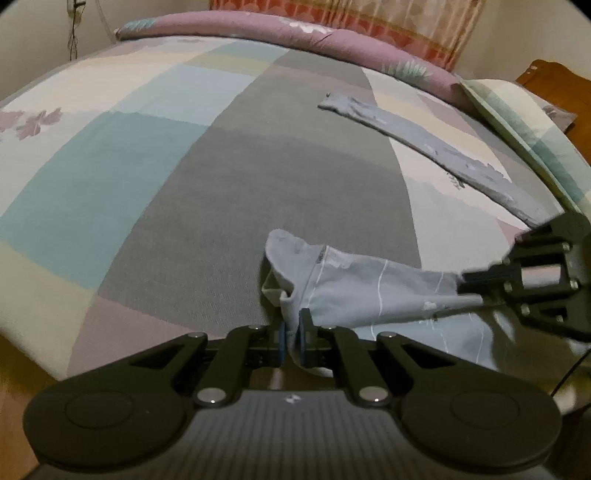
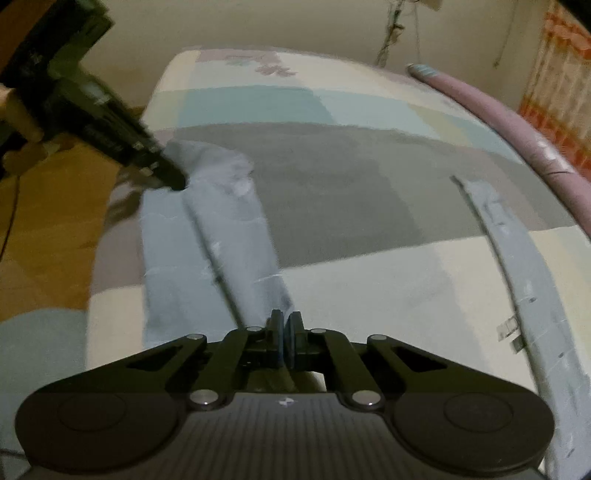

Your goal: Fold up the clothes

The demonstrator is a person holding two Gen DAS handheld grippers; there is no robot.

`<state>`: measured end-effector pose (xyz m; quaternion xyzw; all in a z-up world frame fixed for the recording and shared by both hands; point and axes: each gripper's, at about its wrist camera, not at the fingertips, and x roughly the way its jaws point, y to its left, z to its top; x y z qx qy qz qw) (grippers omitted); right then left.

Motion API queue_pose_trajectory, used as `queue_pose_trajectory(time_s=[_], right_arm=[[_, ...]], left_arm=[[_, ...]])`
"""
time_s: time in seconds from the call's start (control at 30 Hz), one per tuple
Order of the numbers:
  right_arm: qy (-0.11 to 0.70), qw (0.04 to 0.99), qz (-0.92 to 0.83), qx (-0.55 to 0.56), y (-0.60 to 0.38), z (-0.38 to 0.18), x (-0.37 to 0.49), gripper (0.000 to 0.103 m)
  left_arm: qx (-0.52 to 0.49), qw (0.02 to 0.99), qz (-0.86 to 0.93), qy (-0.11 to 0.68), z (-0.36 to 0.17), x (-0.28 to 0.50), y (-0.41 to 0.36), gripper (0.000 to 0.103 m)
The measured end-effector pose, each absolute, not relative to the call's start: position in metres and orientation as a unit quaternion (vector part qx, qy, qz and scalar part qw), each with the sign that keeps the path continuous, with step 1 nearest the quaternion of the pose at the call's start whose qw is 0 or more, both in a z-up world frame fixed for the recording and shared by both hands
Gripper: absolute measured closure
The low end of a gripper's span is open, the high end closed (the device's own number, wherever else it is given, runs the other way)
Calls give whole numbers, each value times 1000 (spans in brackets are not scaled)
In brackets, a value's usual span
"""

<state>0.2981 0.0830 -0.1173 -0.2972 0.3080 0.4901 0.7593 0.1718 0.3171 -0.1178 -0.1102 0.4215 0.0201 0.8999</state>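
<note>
Gripping a pale grey-blue garment [image 1: 369, 291] at the near edge of the bed [image 1: 207, 206], my two tongs hold it stretched between them over the patchwork bedspread. From the left wrist camera, my left gripper [image 1: 293, 334] sits closest, its blue pads pressed together on a bunched fold of the cloth, which rises just ahead of the fingertips and drapes off to the right. There my right gripper [image 1: 463, 282] comes in from the side, jaws closed on the far end of the same fabric. From the right wrist camera, that gripper's pads are shut with the cloth running out from between them toward the left gripper, seen blurred at upper left. No other object lies between the two tongs.

Beyond the garment, a second long strip of grey-blue cloth [image 1: 421, 147] lies flat and well apart, angled across the cream panels toward a striped pillow [image 1: 524, 147]. Farther back, a rolled mauve quilt [image 1: 332, 33] lines the far edge of the bed, with an orange patterned curtain [image 1: 406, 22] hanging behind it.
</note>
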Motion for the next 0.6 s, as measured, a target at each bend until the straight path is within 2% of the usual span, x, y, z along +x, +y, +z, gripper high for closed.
queue_pose_trajectory(time_s=[0.2,0.23,0.37,0.43,0.47,0.53,0.6], right_arm=[[302,796,449,-272,91,-108,328,99],[302,799,444,-270,93,-107,332,98],[314,807,427,-259,91,-110,335,92],[315,815,419,-246,78,-105,331,83],[315,820,416,-236,67,-101,328,82],[318,828,406,-221,43,-93,320,79],[326,838,389,-202,18,-88,314,76]], left_arm=[[-103,915,21,388,-100,177,323,97],[-109,914,20,391,-101,179,325,90],[-117,903,39,411,-110,183,336,80],[-108,906,59,405,-108,181,344,78],[-114,909,62,395,-104,181,349,75],[-125,916,67,376,-96,181,360,63],[-132,919,59,367,-94,189,365,61]])
